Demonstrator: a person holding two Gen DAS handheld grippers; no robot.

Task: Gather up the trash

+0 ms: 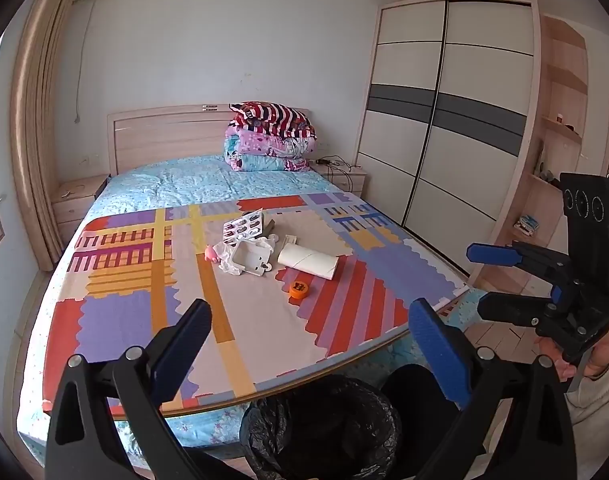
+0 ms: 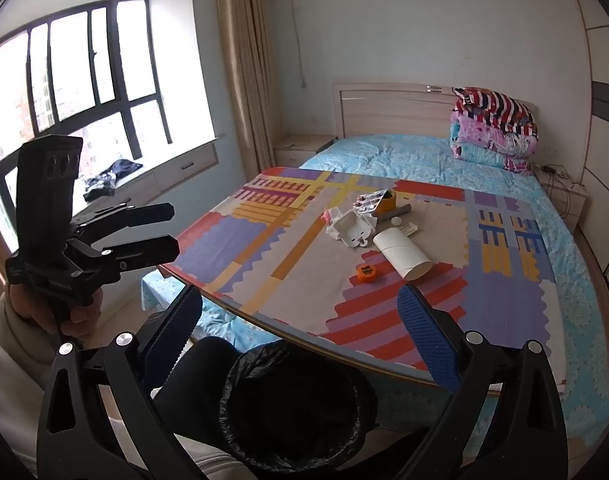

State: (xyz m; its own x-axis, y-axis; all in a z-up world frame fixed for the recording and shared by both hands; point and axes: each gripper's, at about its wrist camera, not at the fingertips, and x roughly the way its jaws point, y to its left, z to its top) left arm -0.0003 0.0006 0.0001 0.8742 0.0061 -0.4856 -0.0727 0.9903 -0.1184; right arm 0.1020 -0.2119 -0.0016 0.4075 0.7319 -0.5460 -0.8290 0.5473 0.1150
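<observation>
Trash lies in a cluster on a colourful patterned mat (image 1: 152, 320) on the bed: a white paper tube (image 1: 307, 261) (image 2: 402, 254), an orange round lid (image 1: 299, 290) (image 2: 366, 273), a white plastic tray (image 1: 250, 260) (image 2: 354, 232) on crumpled white wrap, and an empty blister pack (image 1: 243, 227) (image 2: 370, 200). A bin lined with a black bag (image 1: 320, 428) (image 2: 292, 404) stands at the foot of the bed. My left gripper (image 1: 312, 344) is open and empty above the bin, short of the mat's edge. My right gripper (image 2: 300, 332) is open and empty beside it, and also shows in the left wrist view (image 1: 478, 280).
Folded quilts (image 1: 270, 136) are stacked by the headboard. Nightstands (image 1: 74, 200) flank the bed. A sliding-door wardrobe (image 1: 444, 120) stands on the right and a window bench with clothes (image 2: 108, 180) on the left. Wooden floor shows around the bin.
</observation>
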